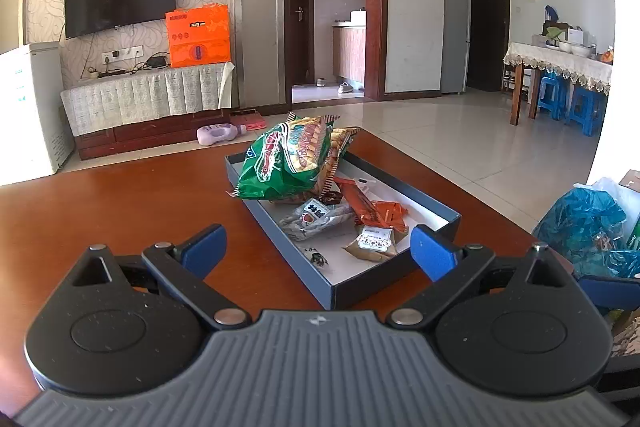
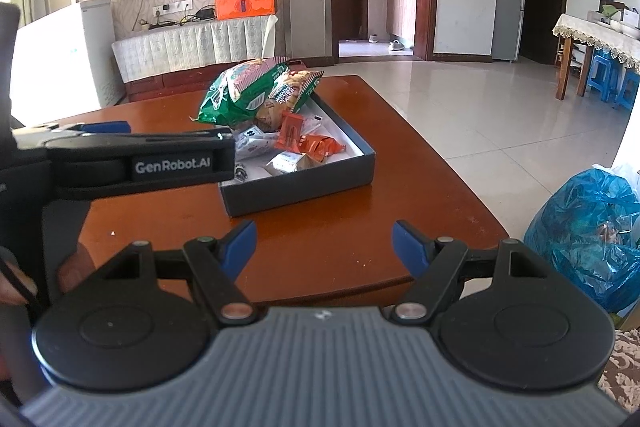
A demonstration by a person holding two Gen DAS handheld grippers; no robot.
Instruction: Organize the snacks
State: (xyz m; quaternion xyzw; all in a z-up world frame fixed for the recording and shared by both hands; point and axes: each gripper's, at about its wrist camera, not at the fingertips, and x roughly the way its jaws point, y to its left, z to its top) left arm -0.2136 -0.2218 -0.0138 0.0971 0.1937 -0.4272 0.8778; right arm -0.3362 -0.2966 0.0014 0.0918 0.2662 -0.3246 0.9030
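Note:
A shallow dark-blue box with a white inside stands on the brown table. Two green crisp bags lean together at its far end. Orange packets, a clear wrapped snack and a brown packet with a white label lie in the near half. My left gripper hovers open just short of the box's near corner, holding nothing. My right gripper is open and empty over the table's near edge; the left gripper's body crosses that view's left side.
The brown table ends close on the right. A blue plastic bag sits on the floor beside it. Further off are a TV cabinet, an orange carton, a bottle lying on the floor, and a dining table with blue stools.

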